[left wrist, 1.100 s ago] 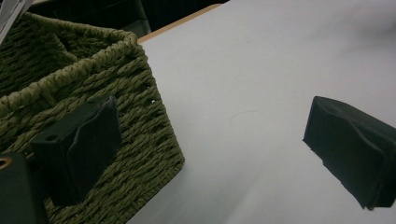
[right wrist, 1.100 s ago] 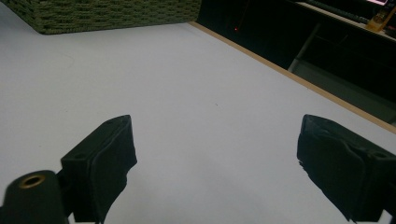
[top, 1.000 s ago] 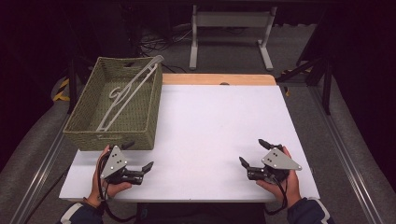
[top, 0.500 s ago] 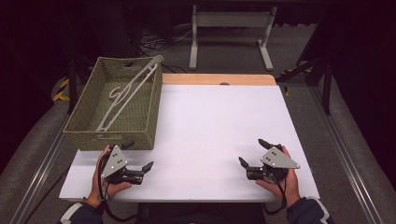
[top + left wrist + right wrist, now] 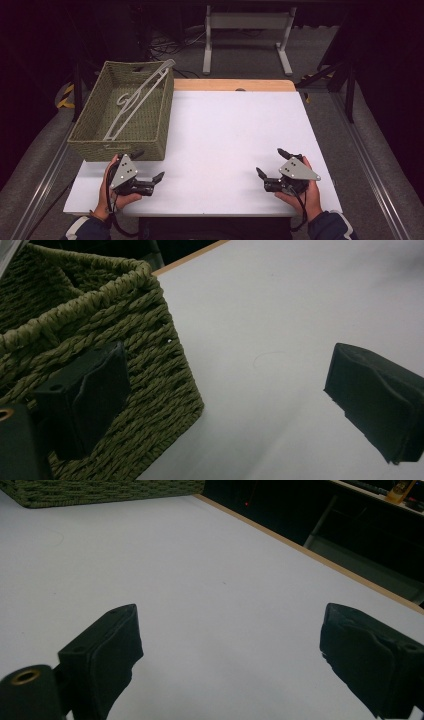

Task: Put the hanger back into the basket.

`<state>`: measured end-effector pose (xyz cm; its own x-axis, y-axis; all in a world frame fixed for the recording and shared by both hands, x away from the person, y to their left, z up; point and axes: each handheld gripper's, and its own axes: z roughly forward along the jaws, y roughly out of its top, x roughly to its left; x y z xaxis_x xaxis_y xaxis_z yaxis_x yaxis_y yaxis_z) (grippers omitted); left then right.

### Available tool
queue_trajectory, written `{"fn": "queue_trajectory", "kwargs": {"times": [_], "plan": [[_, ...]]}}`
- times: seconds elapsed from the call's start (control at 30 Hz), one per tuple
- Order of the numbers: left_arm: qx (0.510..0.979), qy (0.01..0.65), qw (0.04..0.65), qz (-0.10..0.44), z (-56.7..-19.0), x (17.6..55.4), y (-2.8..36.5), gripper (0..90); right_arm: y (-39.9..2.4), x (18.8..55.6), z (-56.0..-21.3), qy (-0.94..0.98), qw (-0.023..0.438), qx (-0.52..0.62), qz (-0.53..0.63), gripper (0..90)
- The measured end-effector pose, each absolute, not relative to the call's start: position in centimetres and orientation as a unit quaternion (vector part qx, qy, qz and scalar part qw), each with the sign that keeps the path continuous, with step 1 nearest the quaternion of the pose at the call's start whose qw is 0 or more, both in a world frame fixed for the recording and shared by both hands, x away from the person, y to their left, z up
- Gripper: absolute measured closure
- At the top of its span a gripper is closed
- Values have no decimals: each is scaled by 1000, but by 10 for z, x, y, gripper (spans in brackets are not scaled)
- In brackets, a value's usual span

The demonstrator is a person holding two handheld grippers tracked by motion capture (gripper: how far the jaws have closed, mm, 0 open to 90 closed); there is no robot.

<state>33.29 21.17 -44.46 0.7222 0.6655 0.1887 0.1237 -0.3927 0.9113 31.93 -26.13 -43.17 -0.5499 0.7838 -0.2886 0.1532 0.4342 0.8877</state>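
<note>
A green woven basket (image 5: 90, 131) stands on the left of the white table (image 5: 235, 135), and a grey plastic hanger (image 5: 137, 100) leans across its inside. My left gripper (image 5: 148, 165) rests near the table's front left, just in front of the basket's near wall, open with nothing between its jaws. In the left gripper view the basket's corner (image 5: 150, 360) sits right behind one black pad (image 5: 85, 390). Over at the front right, my right gripper (image 5: 270, 162) is open and empty above bare table, pads (image 5: 107, 650) wide apart.
A wooden strip (image 5: 232, 85) runs along the table's far edge. Beyond it stand a white metal frame (image 5: 247, 30), cables on the floor and dark stands at the right (image 5: 345, 70). Rails run along both sides of the table.
</note>
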Motion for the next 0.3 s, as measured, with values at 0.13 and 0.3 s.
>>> {"fn": "queue_trajectory", "kwargs": {"times": [0.13,0.3], "plan": [[788,257,489,270,-447,334,212,57,-262,320,-431,762,359,310,440,102],[789,268,484,267,-449,334,216,72,-261,325,-430,761,350,315,447,101]]}}
